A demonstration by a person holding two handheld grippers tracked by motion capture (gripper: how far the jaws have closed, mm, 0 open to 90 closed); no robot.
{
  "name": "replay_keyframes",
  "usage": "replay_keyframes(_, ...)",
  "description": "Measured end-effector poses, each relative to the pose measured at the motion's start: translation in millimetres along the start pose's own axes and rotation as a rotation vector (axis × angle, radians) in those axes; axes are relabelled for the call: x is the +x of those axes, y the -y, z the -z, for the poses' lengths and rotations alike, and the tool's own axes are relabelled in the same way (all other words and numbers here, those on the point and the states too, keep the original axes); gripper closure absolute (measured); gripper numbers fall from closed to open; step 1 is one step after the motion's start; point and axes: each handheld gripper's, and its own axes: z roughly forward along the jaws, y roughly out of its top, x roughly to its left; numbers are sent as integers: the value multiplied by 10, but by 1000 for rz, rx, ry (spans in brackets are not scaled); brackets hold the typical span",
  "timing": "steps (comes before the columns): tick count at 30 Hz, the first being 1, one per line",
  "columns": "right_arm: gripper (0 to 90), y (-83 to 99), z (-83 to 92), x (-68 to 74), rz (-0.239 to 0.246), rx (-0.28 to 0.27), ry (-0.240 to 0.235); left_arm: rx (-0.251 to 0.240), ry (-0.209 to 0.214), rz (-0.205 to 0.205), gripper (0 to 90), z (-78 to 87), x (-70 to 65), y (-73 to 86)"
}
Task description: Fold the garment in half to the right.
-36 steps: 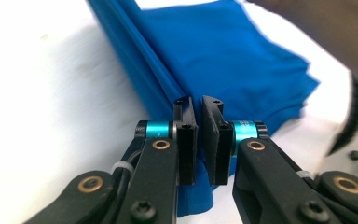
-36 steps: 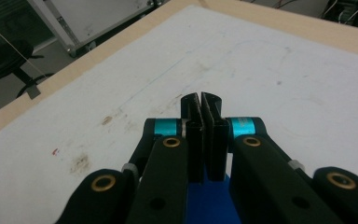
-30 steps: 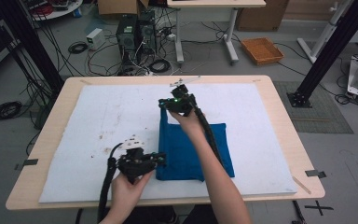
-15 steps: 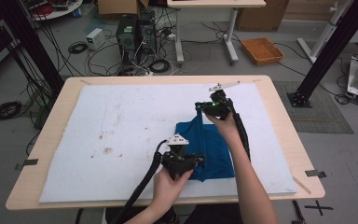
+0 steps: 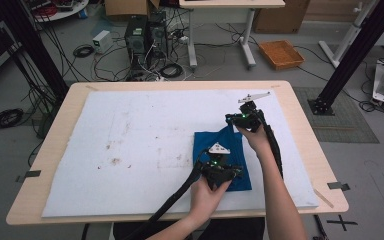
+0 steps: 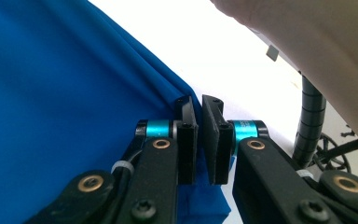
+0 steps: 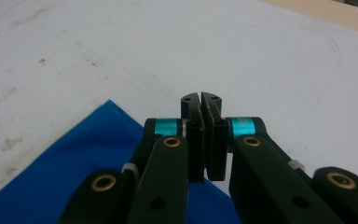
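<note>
On the left, our white mat (image 5: 130,150) covers the table (image 5: 70,100), with small brown spots on it. Next comes the blue cloth (image 5: 207,145), lying folded on the mat, right of the middle. Our left gripper (image 5: 232,175) sits at the cloth's near edge. Its jaws are pinched together on the cloth's edge. Farther right, our right gripper (image 5: 230,120) is at the cloth's far corner. Its jaws are squeezed tight on that corner, which lifts a little off the mat.
</note>
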Motion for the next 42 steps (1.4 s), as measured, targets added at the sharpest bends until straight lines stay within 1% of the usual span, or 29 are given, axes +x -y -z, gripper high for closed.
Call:
replay_keyframes(1, 888, 21, 5, -21, 2, 4, 8, -2, 3, 2, 842, -25, -11, -1)
replay_keyframes(3, 887, 60, 16, -54, -5, 18, 30, -6, 18, -13, 833, -53, -23, 0)
replay_keyframes(4, 885, 72, 20, -63, -12, 31, 48, -23, 47, -16, 799, -57, -28, 3)
replay_keyframes(5, 884, 82, 25, -72, -14, 36, 60, -47, 70, -31, 758, -52, -42, 7)
replay_keyframes(6, 868, 87, 35, -72, -18, 36, 69, -67, 80, -44, 706, -39, -61, 9)
replay_keyframes(8, 805, 86, 68, -61, -23, 25, 99, -93, 94, -56, 583, 6, -83, 7)
replay_keyframes(10, 762, 78, 113, -47, -26, 11, 125, -113, 106, -73, 570, 78, -94, -3)
replay_keyframes(11, 758, 78, 141, -42, -35, 1, 139, -121, 106, -85, 551, 125, -99, -10)
replay_keyframes(13, 713, 80, 196, -27, -54, -10, 147, -133, 89, -114, 530, 243, -101, -22)
replay_keyframes(15, 701, 92, 251, -1, -58, -10, 164, -138, 68, -137, 516, 387, -76, -30)
replay_keyframes(17, 695, 159, 330, 40, -68, -59, 167, -152, 47, -150, 513, 557, -14, -25)
replay_keyframes(19, 695, 259, 393, 66, -80, -86, 163, -162, 23, -157, 511, 734, 77, -14)
replay_keyframes(20, 695, 317, 417, 75, -90, -89, 158, -165, 3, -157, 504, 825, 127, -3)
replay_keyframes(23, 695, 481, 456, 85, -127, -102, 137, -179, -62, -164, 489, 1098, 297, 53)
replay_keyframes(25, 695, 550, 449, 87, -139, -103, 152, -188, -114, -171, 488, 1290, 437, 101)
replay_keyframes(27, 695, 582, 407, 62, -161, -105, 165, -190, -145, -160, 487, 1427, 555, 136)
replay_keyframes(29, 696, 592, 333, 24, -190, -96, 157, -208, -174, -132, 486, 1563, 682, 185)
replay_keyframes(31, 700, 598, 248, -5, -219, -90, 156, -216, -209, -114, 486, 1680, 795, 231)
replay_keyframes(32, 730, 603, 196, -25, -238, -88, 141, -216, -213, -109, 483, 1710, 830, 243)
replay_keyframes(33, 769, 609, 170, -34, -246, -84, 136, -217, -223, -102, 483, 1743, 868, 260)
replay_keyframes(34, 809, 615, 138, -41, -248, -77, 140, -221, -229, -93, 484, 1770, 896, 277)
replay_keyframes(35, 881, 623, 117, -44, -247, -66, 143, -223, -234, -89, 484, 1790, 922, 291)
replay_keyframes(36, 899, 636, 106, -49, -244, -63, 141, -222, -236, -84, 483, 1803, 940, 302)
replay_keyframes(42, 900, 715, 154, -83, -268, -71, 173, -220, -235, -73, 483, 1819, 979, 321)
